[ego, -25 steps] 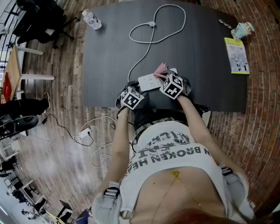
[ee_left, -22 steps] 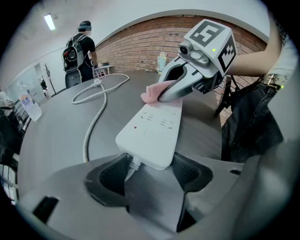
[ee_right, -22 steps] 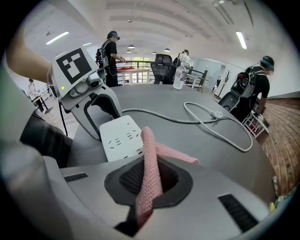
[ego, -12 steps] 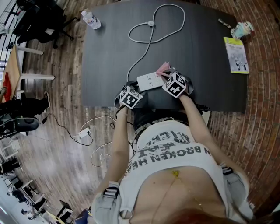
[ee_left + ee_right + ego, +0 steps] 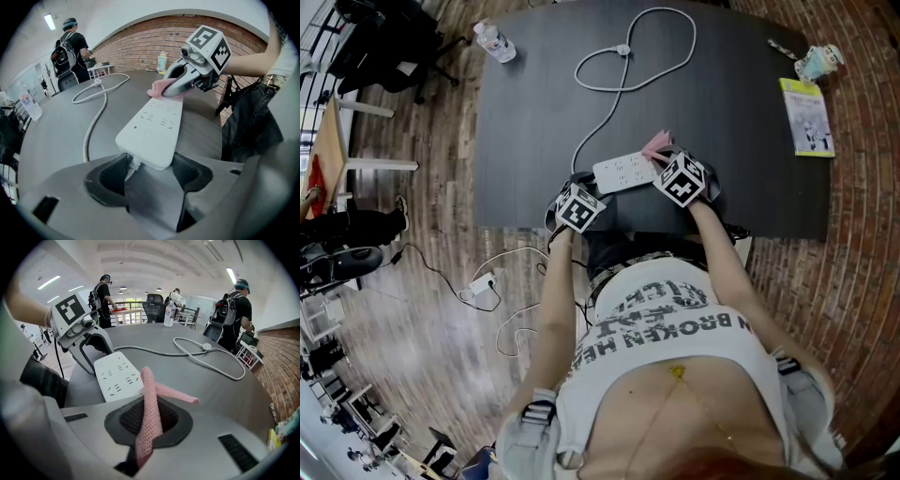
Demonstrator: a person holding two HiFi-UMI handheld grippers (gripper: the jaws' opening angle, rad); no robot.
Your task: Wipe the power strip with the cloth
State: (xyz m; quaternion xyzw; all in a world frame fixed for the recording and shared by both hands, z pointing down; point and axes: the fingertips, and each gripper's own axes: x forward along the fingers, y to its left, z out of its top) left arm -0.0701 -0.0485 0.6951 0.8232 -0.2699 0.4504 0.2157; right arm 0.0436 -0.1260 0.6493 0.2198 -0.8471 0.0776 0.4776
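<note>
Jaws of the left gripper [image 5: 149,171] are closed on the cord end of the white power strip [image 5: 152,126], which lies flat near the front edge of the dark desk [image 5: 741,112]. At the strip's far end, the jaws of the right gripper [image 5: 149,420] pinch the pink cloth [image 5: 151,394] tightly. The white cable [image 5: 614,103] loops over the desk behind.

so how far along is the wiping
Done: left gripper clamps the strip at its cord end, and right gripper pinches the cloth. In hand: cloth sits at the strip's far end. Left: can't tell how much is wiped.
</note>
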